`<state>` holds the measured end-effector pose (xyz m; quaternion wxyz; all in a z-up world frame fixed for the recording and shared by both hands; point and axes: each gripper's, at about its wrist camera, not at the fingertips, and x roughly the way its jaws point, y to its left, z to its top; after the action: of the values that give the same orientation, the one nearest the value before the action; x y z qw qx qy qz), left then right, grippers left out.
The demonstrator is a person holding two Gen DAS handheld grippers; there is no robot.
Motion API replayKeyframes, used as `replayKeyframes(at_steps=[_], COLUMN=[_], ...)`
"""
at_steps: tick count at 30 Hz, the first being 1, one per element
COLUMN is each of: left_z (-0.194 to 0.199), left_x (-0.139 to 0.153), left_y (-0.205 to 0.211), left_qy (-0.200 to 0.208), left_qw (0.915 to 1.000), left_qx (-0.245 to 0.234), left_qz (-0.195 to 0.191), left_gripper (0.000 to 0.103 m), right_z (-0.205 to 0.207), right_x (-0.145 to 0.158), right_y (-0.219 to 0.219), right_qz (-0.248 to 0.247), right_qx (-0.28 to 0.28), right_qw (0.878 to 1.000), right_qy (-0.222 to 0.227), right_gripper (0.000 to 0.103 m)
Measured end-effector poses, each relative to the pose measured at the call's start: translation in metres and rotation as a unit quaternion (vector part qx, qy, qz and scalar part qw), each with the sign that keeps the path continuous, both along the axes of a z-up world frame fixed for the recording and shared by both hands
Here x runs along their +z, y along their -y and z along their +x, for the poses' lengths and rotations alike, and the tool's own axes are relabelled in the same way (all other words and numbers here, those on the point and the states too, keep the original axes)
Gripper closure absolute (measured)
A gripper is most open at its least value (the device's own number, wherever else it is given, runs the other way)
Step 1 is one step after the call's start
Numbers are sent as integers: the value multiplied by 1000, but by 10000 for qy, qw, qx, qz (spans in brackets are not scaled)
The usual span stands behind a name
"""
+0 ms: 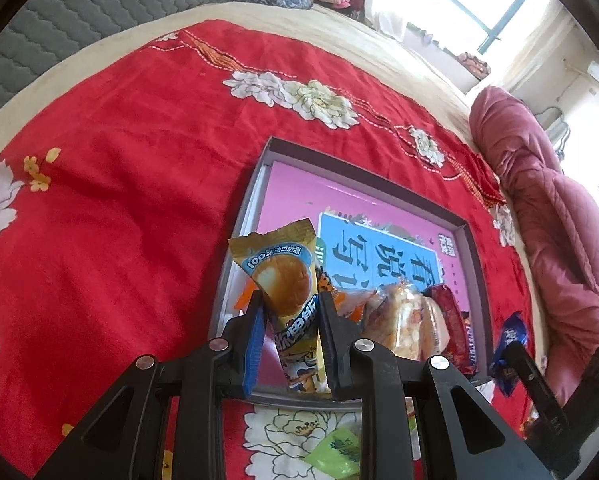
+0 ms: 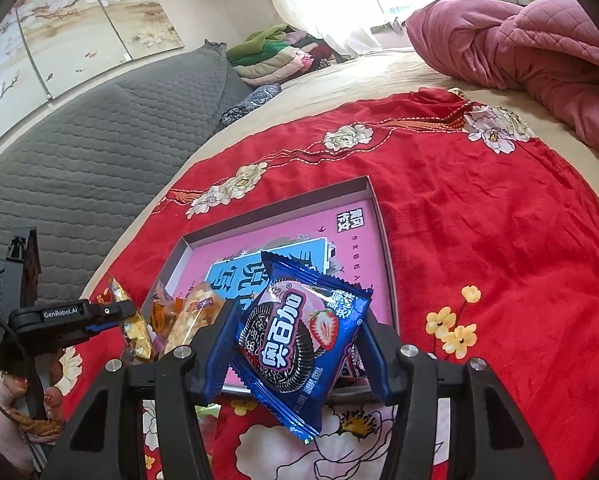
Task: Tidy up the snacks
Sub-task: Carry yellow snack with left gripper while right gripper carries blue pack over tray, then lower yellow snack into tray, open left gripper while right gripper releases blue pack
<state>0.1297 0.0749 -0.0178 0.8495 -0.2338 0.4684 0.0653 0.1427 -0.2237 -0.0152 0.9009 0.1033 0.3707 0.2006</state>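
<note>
Nearby: pink quilt (image 2: 519, 36) (beyond red cloth (image 2: 479, 208)).

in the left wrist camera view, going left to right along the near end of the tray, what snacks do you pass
gold snack packet pinched in the left gripper → clear bag of pale puffed snacks → red wrapper by the tray's right wall → blue cookie packet, outside the tray in the right gripper.
</note>
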Motion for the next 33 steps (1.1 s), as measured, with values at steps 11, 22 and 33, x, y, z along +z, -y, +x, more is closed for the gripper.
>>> replayKeyframes(at_steps=[11, 22, 33], left_z=[2, 4, 5], left_x=[-4, -11, -16], left_y=[13, 19, 25], left_qy=[-53, -158, -249], left_qw=[9986, 9974, 9966], left_qx=[-226, -403, -503], left_qz=[473, 573, 599], left_gripper=[77, 77, 77], right_z=[7, 18, 25], right_x=[-2, -11, -16], right_y=[2, -4, -6], right_qz=[-144, -279, -340], right_qx=[-112, -58, -63], right_qw=[9998, 9996, 9993], right_qy=[4, -82, -130], right_gripper=[47, 47, 47])
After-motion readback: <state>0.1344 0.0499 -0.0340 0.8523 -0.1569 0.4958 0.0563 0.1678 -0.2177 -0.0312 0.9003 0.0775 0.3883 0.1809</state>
